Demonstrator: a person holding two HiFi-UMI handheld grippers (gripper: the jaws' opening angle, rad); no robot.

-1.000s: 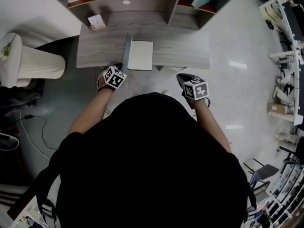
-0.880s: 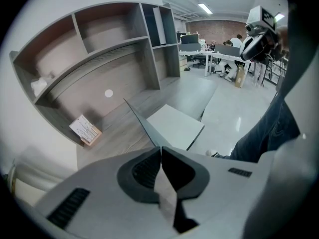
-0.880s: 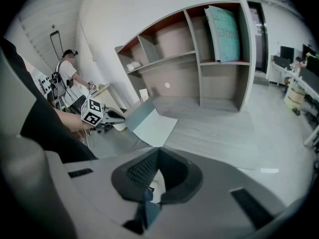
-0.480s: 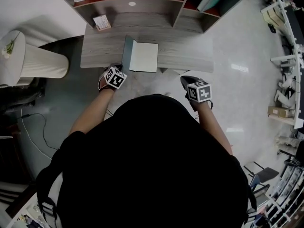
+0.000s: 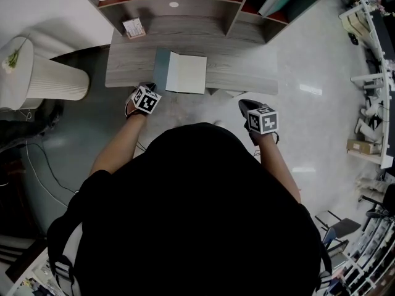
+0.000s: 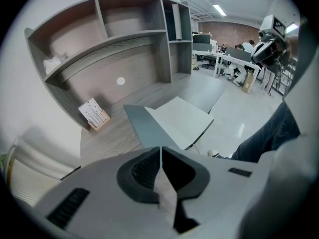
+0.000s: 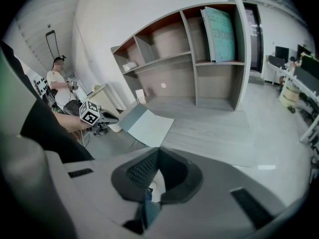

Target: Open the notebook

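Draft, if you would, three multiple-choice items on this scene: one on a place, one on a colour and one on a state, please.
1. Where does the notebook lie?
A. On the grey wooden desk
B. On a shelf
C. On the floor

2. What colour is its cover?
A. Red
B. Grey-blue
C. Yellow

3. What state is the notebook in?
A. Shut flat
B. Cover lifted to the left, pale page showing
C. Torn in two

Answers: 1 A, it rests on the desk top by the front edge; 2 B, the raised flap is grey-blue; 3 B, the cover slants up off a bare page.
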